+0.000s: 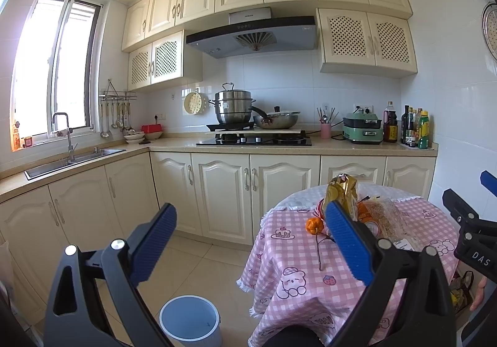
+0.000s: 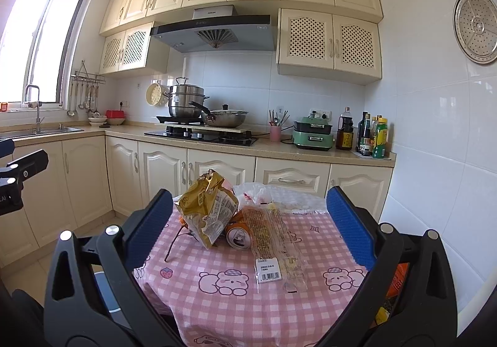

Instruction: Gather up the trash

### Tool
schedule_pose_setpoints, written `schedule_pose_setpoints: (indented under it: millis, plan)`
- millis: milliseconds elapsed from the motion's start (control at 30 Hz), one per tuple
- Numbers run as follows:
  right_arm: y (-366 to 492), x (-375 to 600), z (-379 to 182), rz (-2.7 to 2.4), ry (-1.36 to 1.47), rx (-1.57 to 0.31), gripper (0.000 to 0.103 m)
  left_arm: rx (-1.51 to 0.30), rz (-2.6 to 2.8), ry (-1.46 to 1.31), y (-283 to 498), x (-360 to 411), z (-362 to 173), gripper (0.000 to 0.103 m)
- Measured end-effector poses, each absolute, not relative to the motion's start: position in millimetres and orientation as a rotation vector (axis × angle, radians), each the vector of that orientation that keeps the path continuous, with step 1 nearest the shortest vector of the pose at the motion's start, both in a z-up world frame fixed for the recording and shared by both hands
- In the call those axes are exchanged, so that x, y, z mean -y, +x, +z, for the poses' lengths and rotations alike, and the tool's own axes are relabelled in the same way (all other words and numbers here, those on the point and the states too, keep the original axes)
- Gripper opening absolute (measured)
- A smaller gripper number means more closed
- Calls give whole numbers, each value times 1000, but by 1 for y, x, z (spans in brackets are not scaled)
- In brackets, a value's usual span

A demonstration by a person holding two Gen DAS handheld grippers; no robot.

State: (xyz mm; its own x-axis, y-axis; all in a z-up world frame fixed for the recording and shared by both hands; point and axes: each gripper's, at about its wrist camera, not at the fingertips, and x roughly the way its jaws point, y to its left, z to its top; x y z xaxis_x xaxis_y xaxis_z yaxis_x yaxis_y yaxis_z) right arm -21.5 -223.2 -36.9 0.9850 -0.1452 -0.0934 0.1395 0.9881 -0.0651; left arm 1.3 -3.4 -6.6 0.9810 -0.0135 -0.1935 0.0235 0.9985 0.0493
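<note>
I am just starting. My left gripper [image 1: 248, 241] and right gripper [image 2: 250, 222] are both wide open and hold nothing. The trash sits on the pink table [image 2: 217, 300]: one gold bag [image 2: 206, 207], one can [image 2: 238, 236], one clear wrapper [image 2: 273, 244], one twig [image 2: 174, 242]. Next I must grab one piece and drop it in the one bin [image 1: 190, 320] on the floor.

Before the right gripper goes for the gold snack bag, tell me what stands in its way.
Nothing visible does. The right gripper is open, facing the gold snack bag across bare tablecloth. A crushed can and a clear wrapper lie just right of the bag, a twig to its left.
</note>
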Motion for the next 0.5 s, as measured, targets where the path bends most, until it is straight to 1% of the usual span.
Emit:
schedule_pose_setpoints:
  millis: [500]
  plan:
    - [-18, 225, -43, -140, -55, -122, 97, -205, -16, 49, 3, 1, -11, 95]
